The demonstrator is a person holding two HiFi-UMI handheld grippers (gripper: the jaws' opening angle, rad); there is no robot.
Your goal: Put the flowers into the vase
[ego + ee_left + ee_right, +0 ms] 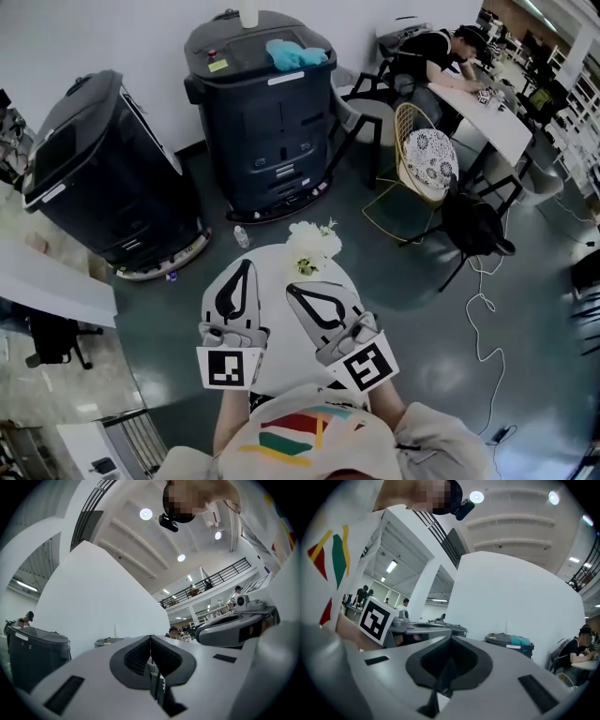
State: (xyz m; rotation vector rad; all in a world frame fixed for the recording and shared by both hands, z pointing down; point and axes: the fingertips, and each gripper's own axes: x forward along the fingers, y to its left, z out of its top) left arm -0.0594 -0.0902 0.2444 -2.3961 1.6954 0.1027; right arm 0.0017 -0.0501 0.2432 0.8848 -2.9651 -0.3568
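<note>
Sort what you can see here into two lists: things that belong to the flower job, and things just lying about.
Belong to the job: white flowers; round white table under them; left gripper and right gripper, both shut and empty.

Lying about: blue cloth; small bottle on the floor; black bag; wire chair.

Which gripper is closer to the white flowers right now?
Right, judging by the head view. The right gripper sits just below and left of the white flowers; the left gripper is further left. Both are shut.
</note>
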